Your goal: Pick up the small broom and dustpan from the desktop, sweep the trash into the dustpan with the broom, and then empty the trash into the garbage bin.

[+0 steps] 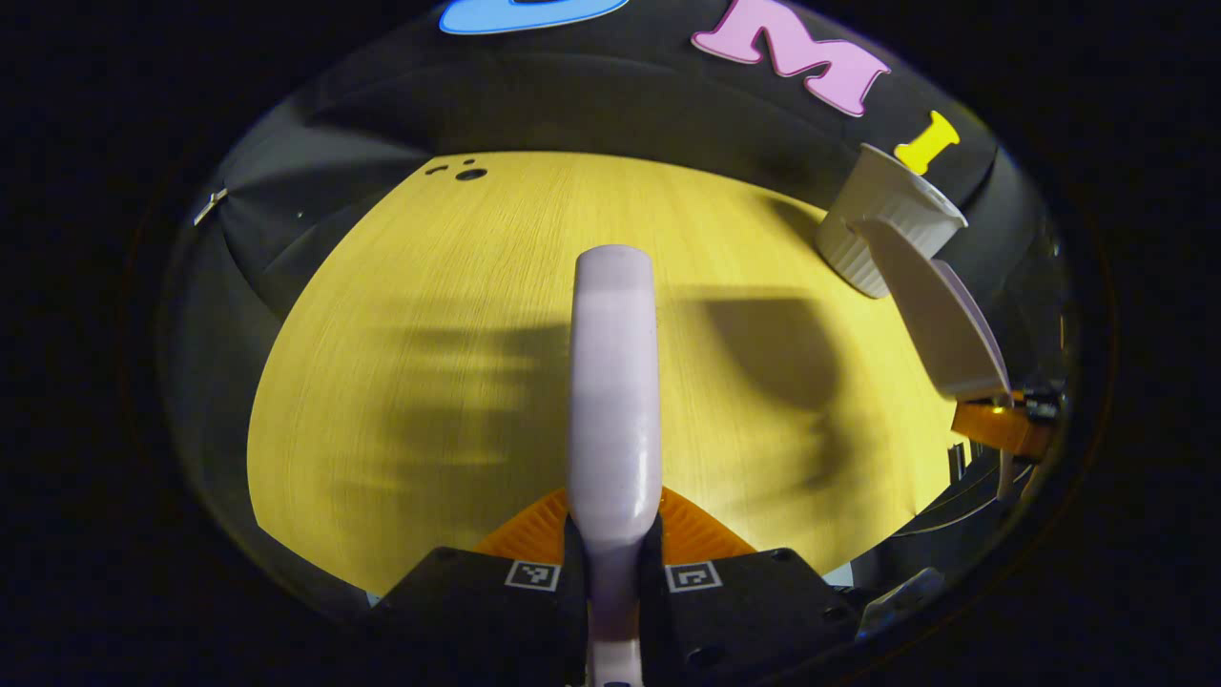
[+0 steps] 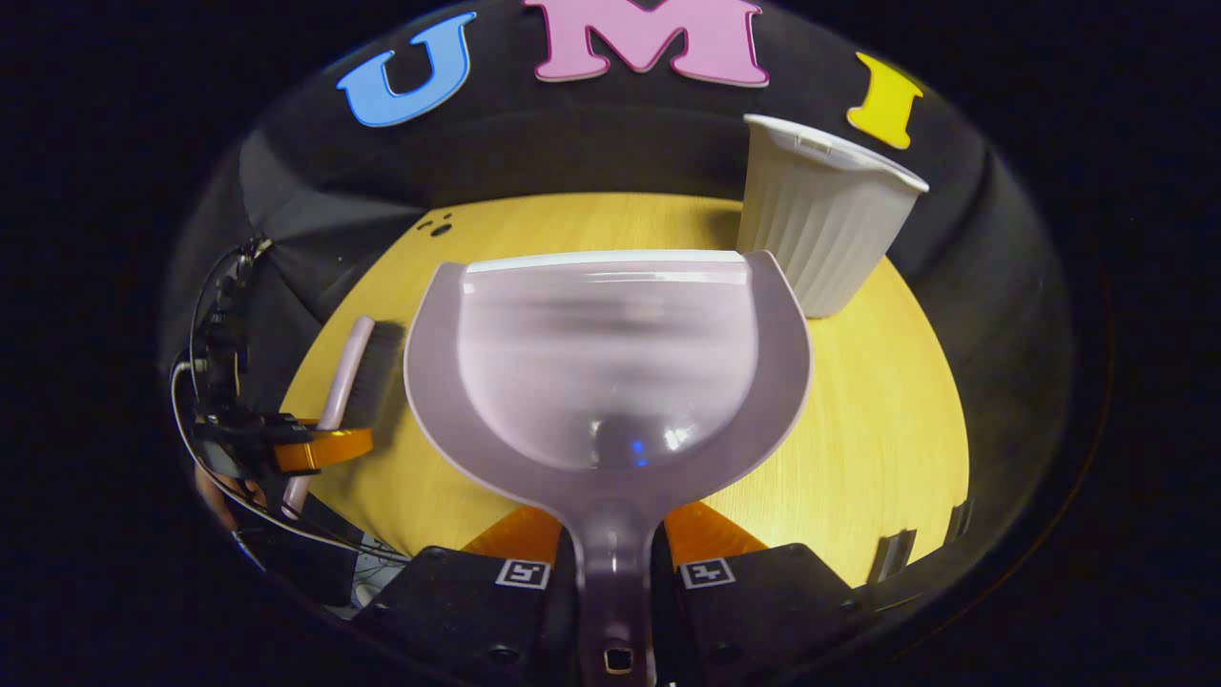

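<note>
Right gripper view: right hand-held gripper clamps the dustpan handle at lower centre, apparently empty; left hand-held gripper clamps the broom; bin upper right.

Desktop: wood-look top with fine straight grain, smooth, a soft sheen; no gloss
Dustpan: smooth plastic, glossy; small bright highlights low in the scoop
Broom: handle of smooth, glossy plastic; bristles dark and matt
Garbage bin: ribbed plastic, matt; vertical ridges down the wall
Booth wall: cloth, matt, with soft folds
</note>
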`<control>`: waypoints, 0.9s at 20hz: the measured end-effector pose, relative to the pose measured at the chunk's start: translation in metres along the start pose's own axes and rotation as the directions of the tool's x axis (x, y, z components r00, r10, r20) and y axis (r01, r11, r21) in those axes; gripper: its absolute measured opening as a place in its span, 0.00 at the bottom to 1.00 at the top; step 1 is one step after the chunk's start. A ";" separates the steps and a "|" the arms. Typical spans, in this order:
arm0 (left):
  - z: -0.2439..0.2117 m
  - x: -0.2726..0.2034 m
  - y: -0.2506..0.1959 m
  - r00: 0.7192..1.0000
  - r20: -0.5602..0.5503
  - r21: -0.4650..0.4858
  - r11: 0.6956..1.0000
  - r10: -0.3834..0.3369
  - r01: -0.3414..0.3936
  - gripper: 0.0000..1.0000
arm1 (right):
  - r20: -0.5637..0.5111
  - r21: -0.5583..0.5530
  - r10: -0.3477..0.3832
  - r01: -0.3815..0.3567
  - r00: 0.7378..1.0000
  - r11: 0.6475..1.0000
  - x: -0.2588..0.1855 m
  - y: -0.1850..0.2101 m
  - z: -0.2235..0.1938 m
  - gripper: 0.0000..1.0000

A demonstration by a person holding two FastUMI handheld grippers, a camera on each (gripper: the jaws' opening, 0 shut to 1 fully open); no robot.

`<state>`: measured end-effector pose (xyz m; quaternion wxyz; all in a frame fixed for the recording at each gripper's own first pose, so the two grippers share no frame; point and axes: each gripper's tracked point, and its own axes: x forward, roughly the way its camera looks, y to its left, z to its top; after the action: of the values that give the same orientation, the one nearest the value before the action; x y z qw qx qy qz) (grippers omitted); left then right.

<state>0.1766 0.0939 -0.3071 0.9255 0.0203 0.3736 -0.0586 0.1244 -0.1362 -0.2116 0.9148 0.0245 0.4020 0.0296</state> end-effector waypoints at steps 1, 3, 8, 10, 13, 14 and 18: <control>-0.001 0.004 0.001 1.000 -0.023 0.000 1.000 0.016 -0.016 0.25 | -0.029 0.007 -0.001 0.001 1.000 1.000 -0.008 0.002 0.007 0.31; -0.003 0.013 0.007 0.996 -0.068 0.019 0.998 0.064 -0.063 0.26 | -0.087 0.018 -0.002 0.003 0.996 1.000 -0.016 0.003 0.017 0.34; -0.007 0.028 0.006 0.975 -0.158 0.099 0.985 0.156 -0.142 0.27 | -0.183 0.057 0.005 0.005 0.983 0.998 -0.030 0.008 0.045 0.33; -0.003 0.029 0.001 0.970 -0.159 0.144 0.976 0.185 -0.163 0.25 | -0.207 0.054 0.014 -0.002 0.978 0.999 -0.031 0.012 0.052 0.34; 0.001 0.033 -0.007 0.964 -0.173 0.206 0.964 0.203 -0.167 0.31 | -0.221 0.008 -0.001 0.003 0.975 1.000 -0.030 0.014 0.046 0.35; 0.001 0.034 -0.005 0.963 -0.175 0.212 0.963 0.207 -0.169 0.30 | -0.237 0.000 0.003 -0.003 0.972 1.000 -0.027 0.020 0.043 0.36; -0.003 0.032 -0.005 0.960 -0.188 0.161 0.971 0.207 -0.178 0.35 | -0.251 0.040 0.048 -0.039 0.967 0.998 -0.028 0.026 0.041 0.39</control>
<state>0.1964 0.0867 -0.3311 0.8799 0.1286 0.4573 0.0078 0.1344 -0.1130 -0.1613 0.8549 0.0453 0.5148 0.0454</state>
